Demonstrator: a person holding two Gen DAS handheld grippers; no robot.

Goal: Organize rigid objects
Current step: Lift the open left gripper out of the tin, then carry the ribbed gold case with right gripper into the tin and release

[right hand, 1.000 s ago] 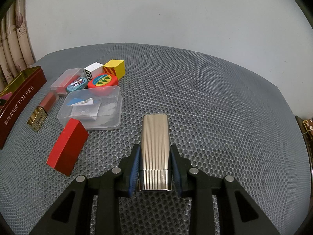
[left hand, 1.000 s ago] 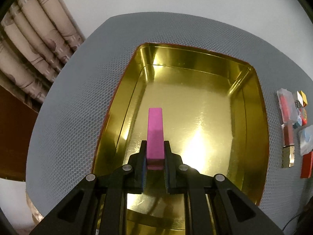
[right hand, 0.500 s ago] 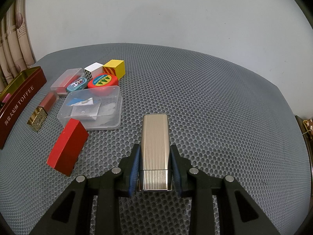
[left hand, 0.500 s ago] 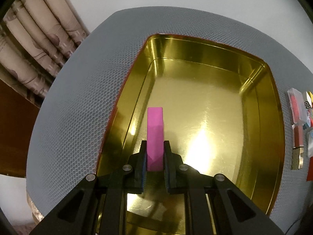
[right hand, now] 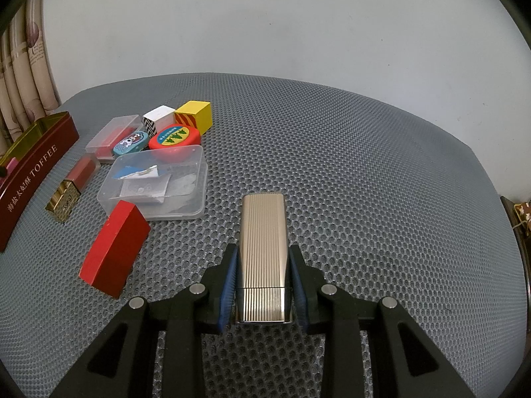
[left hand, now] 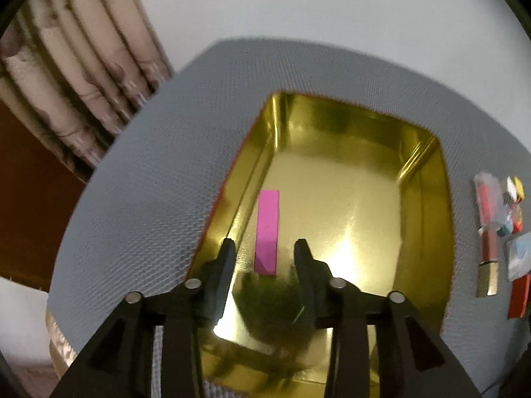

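Observation:
In the left wrist view a pink block [left hand: 267,230] lies on the floor of the gold-lined tin [left hand: 428,219], near its left wall. My left gripper [left hand: 264,248] is open above the tin, its fingers apart on either side of the block and not touching it. In the right wrist view my right gripper [right hand: 264,258] is shut on a ribbed gold case [right hand: 263,252] held low over the grey mesh mat. The tin shows there as a dark red box [right hand: 30,172] marked TOFFEE at the far left.
A cluster lies left of the right gripper: a red wedge block [right hand: 114,247], a clear plastic box [right hand: 156,182], a gold-capped lipstick [right hand: 71,187], a red oval eraser [right hand: 174,136], a blue tin [right hand: 131,142], a yellow cube [right hand: 194,116], a white cube [right hand: 158,116]. Curtains hang at left.
My left gripper has opened and let go of the pink block, which now lies in the tin; the gripper has drawn back and up. The right gripper has not moved.

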